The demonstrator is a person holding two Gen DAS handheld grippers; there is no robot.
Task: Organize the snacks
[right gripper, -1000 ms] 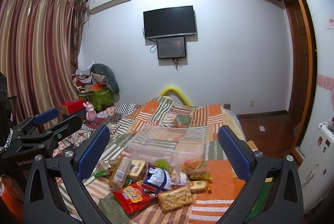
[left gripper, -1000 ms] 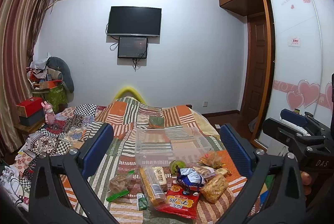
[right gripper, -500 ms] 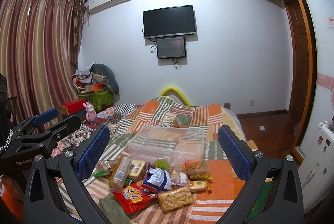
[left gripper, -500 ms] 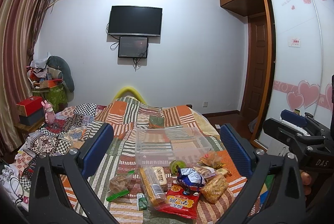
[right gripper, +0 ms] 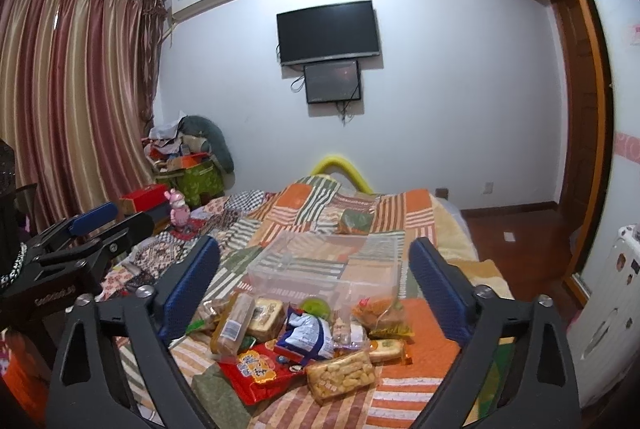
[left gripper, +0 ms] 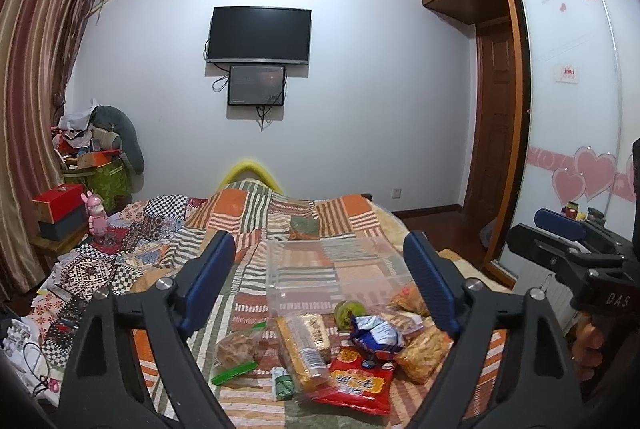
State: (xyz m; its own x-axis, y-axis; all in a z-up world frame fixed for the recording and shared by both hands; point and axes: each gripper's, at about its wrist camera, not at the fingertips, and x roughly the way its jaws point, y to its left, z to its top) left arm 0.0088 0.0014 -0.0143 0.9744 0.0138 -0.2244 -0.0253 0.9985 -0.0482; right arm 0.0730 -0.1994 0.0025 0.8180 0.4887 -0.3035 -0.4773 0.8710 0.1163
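Both claws released and holding nothing: left gripper point(left gripper: 320, 281) and right gripper point(right gripper: 314, 277) hover with jaws spread wide above the bed point(left gripper: 248, 217), which has a patchwork striped cover. Snack pile point(left gripper: 332, 345) lies on the near part of the bed: red chip bag point(right gripper: 260, 369), blue-white packet point(right gripper: 306, 333), clear pack of puffed sticks point(right gripper: 342, 375), long cracker sleeve point(left gripper: 302, 353). Clear plastic bin point(left gripper: 332, 269) sits just behind the pile, touching it. TV point(left gripper: 261, 35) on the far wall.
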